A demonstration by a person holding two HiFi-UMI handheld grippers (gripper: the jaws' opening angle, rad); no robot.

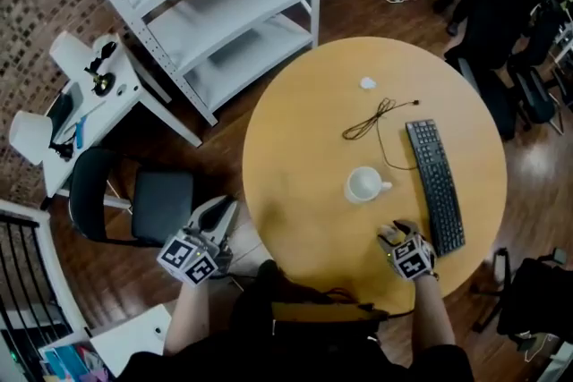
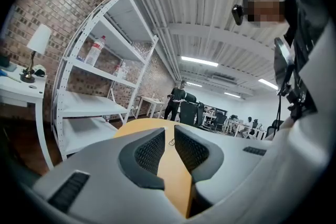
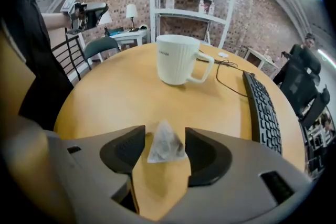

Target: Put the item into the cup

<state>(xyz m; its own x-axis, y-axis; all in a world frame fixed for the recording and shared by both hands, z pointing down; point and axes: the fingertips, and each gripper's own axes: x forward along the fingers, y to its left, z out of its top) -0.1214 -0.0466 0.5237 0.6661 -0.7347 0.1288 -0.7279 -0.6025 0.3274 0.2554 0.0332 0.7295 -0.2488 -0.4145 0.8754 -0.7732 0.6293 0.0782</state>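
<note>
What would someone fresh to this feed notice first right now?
A white mug stands alone near the middle of the round wooden table, with a black keyboard to its right. Nearer the person, a small pyramid tea bag sits between the open right tongs, not yet pinched. The left tongs hang beyond the table's left edge, empty.

Overhead and low views, shared table
</note>
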